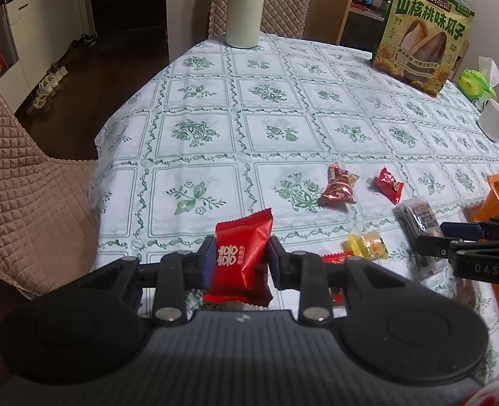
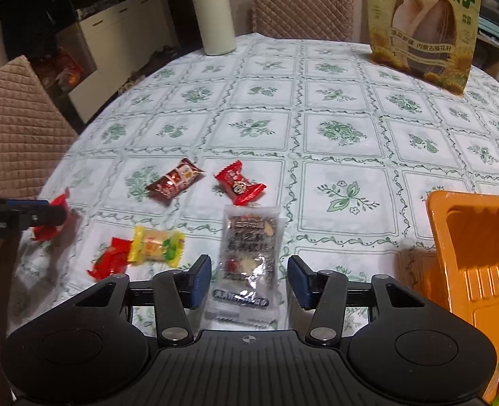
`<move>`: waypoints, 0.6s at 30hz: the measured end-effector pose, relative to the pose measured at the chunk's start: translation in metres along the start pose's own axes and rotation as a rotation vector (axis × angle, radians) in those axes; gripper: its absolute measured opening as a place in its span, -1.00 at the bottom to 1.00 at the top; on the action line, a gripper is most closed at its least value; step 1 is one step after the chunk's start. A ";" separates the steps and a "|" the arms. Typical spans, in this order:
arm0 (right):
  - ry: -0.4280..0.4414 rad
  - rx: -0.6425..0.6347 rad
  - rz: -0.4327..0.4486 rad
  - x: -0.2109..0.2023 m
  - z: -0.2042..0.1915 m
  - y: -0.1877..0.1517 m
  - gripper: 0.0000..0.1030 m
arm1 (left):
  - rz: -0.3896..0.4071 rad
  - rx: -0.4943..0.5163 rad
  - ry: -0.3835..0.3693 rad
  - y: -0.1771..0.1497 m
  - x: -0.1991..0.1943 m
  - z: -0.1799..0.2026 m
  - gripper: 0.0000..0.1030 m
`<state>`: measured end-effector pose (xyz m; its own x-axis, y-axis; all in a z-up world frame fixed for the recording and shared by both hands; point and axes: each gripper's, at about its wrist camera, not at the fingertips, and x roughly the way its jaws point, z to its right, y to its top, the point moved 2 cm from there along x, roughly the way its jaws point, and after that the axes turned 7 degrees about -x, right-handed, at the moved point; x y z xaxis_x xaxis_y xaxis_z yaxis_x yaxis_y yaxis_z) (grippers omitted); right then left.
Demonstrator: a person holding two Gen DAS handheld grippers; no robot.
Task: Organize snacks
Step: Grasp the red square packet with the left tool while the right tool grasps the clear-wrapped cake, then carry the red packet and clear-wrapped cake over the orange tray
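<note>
Snacks scattered on tablecloth [image 2: 344,182]. My left gripper [image 1: 239,260] pinches a red packet [image 1: 241,253], lifted off the cloth. My right gripper [image 2: 249,279] gapes wide around a clear nut packet [image 2: 247,257], not touching. Orange tray [image 2: 469,264] right; yellow candy [image 2: 158,245], brown candy [image 2: 175,181], red candy [image 2: 239,182] nearby; bottle [image 2: 213,12], seed bag [image 2: 425,23] far back.

Snack packets [image 2: 246,257] on table [image 2: 334,101], tray [image 2: 479,257] right.

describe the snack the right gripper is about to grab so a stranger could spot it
Start at the orange tray on the tablecloth's right side and look just left of it. Between the open right gripper fingers lies the clear nut packet. It is the only see-through, flat rectangular wrapper; its neighbours are small red, brown or yellow candies.
</note>
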<state>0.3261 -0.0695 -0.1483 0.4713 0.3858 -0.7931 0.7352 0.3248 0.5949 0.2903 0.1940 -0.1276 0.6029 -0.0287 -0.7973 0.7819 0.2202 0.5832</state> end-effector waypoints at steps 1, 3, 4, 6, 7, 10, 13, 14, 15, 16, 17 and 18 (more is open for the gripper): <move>-0.002 0.000 0.001 0.001 0.000 0.000 0.00 | 0.000 -0.001 0.002 0.001 0.000 0.000 -0.44; -0.011 -0.002 0.005 0.003 -0.001 0.001 0.00 | 0.001 -0.001 0.004 0.002 0.001 -0.001 -0.44; -0.015 -0.006 0.005 0.005 -0.001 0.001 0.00 | 0.001 0.000 0.005 0.002 0.002 -0.001 -0.44; -0.026 -0.014 0.003 0.008 -0.003 0.002 -0.03 | 0.001 0.001 0.005 0.003 0.002 0.000 -0.44; -0.029 -0.016 0.001 0.009 -0.004 0.003 -0.04 | 0.001 0.003 0.004 0.003 0.002 0.001 -0.44; -0.041 -0.032 0.007 0.011 -0.008 0.004 -0.17 | 0.002 0.009 -0.001 0.002 0.000 0.003 -0.44; -0.051 -0.041 0.007 0.012 -0.010 0.005 -0.23 | 0.003 0.013 -0.003 0.001 -0.001 0.005 -0.44; -0.050 -0.043 0.007 0.012 -0.010 0.004 -0.24 | 0.002 0.014 -0.005 0.001 -0.002 0.005 -0.44; -0.048 -0.045 0.006 0.011 -0.009 0.004 -0.25 | 0.002 0.014 -0.004 0.000 -0.002 0.006 -0.44; -0.045 -0.047 0.005 0.011 -0.009 0.005 -0.26 | 0.002 0.015 -0.004 0.000 -0.002 0.006 -0.44; -0.043 -0.048 0.004 0.011 -0.009 0.004 -0.27 | 0.002 0.015 -0.004 0.000 -0.003 0.006 -0.44; -0.043 -0.047 0.003 0.010 -0.010 0.004 -0.27 | 0.003 0.015 -0.003 -0.001 -0.004 0.007 -0.44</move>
<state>0.3286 -0.0560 -0.1528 0.4944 0.3499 -0.7957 0.7109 0.3640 0.6018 0.2886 0.1872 -0.1241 0.6053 -0.0315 -0.7953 0.7826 0.2055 0.5875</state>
